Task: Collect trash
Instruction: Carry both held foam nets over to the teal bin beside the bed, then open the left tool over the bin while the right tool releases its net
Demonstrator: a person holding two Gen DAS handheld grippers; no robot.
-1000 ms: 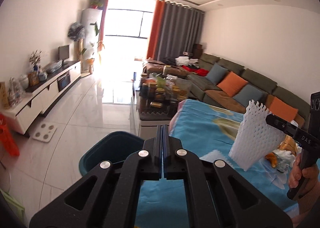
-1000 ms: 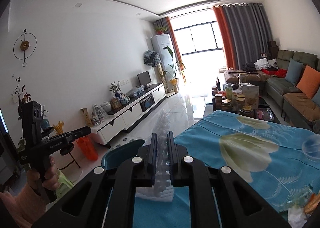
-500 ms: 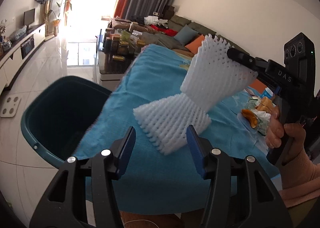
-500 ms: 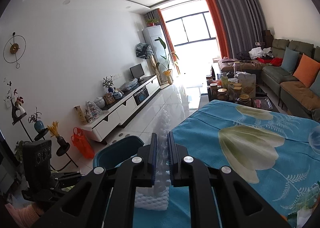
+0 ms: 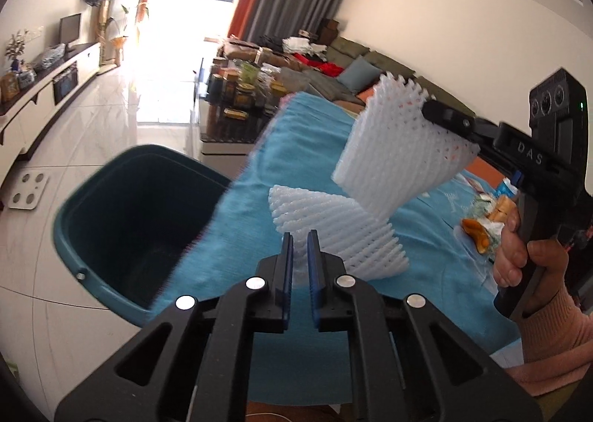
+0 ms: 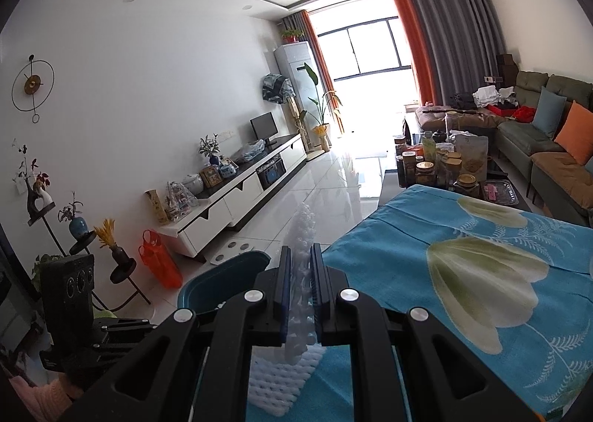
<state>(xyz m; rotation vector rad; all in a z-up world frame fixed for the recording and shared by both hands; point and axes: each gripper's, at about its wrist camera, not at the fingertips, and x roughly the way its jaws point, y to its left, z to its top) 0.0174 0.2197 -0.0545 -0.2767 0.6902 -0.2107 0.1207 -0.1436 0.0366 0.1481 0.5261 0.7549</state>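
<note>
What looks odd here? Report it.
The white foam net is twisted into a bow-tie: the right tongs grip its upper end, the left tongs, just closed, pinch its lower end above the blue tablecloth.

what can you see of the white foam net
The white foam net is a soft mesh sleeve of ribbed, diamond-patterned foam with jagged ends, twisted narrow at its middle. It hangs above the blue tablecloth, beside the teal bin. The right tool pinches its upper end; the left tool has just closed on its lower end.
</note>
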